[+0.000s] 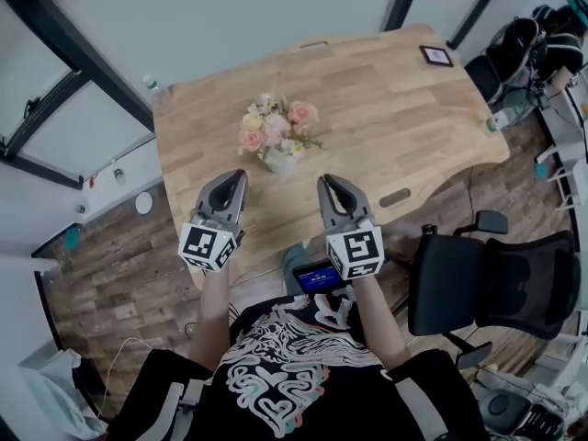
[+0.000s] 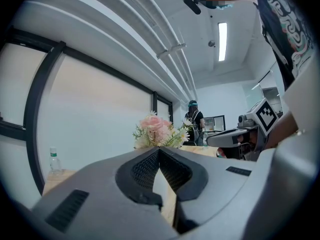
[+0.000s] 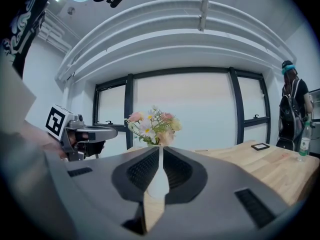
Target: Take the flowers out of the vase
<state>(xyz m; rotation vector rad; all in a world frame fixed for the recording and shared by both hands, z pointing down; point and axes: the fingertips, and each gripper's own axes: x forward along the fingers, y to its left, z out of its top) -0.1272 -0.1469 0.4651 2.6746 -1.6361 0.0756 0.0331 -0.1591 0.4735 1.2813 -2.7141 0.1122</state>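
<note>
Flowers (image 1: 276,125) sit in a small vase (image 1: 278,161) mid-table (image 1: 404,108), just ahead of left gripper (image 1: 241,175) and right gripper (image 1: 323,181), both pressed together and empty, so pushing in unspread could tip the vase.

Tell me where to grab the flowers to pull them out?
Probably low on the flowers, just above the vase mouth, where stems gather; the blooms spread wide. Come level from the near side, lift straight up: the vase stands upright.
</note>
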